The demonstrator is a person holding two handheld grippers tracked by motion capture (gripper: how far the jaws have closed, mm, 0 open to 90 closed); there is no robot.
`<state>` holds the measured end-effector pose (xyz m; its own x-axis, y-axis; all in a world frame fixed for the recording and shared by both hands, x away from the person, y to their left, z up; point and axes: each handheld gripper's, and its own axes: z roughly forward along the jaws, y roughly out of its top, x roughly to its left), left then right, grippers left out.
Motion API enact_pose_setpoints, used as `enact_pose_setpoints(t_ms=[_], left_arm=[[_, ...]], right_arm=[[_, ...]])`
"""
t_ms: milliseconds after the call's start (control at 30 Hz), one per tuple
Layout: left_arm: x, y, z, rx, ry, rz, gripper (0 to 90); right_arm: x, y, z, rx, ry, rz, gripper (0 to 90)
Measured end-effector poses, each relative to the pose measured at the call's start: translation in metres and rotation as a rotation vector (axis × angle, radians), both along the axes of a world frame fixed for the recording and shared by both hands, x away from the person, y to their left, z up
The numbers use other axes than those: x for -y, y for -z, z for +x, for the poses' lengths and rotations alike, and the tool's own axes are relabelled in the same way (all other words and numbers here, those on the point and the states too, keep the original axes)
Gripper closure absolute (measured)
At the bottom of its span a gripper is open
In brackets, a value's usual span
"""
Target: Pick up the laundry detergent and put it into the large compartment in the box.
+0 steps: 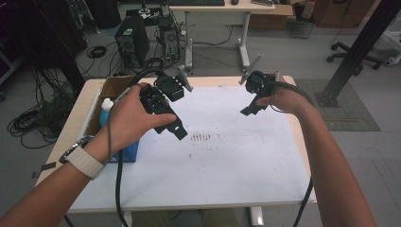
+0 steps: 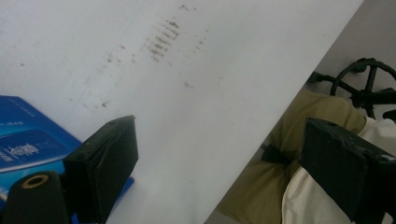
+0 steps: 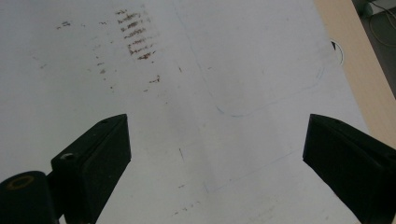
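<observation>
Both grippers (image 1: 177, 130) (image 1: 248, 111) wide open, empty.

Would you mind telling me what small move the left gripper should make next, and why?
Probably swing the left gripper left and down toward the blue box: its jaws stand open and empty above the white sheet, and that box, at the sheet's left edge, is the nearest thing.

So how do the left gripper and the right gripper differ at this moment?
The left gripper hangs by the blue box near the sheet's left edge; the right gripper hangs farther back on the right, with no item near. Both are open, held above the white sheet, gripping nothing.
</observation>
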<state>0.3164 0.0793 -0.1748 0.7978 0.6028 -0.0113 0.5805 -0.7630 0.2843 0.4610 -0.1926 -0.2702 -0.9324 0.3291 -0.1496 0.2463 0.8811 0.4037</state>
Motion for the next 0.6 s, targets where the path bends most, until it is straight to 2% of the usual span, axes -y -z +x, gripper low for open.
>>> enact_pose_setpoints(t_ms=[600], left_arm=[[-0.0013, 0.0025, 0.0003, 0.0, 0.004, -0.008, 12.1]], right_arm=[[-0.0023, 0.0013, -0.0008, -0.001, -0.007, 0.0, 7.8]])
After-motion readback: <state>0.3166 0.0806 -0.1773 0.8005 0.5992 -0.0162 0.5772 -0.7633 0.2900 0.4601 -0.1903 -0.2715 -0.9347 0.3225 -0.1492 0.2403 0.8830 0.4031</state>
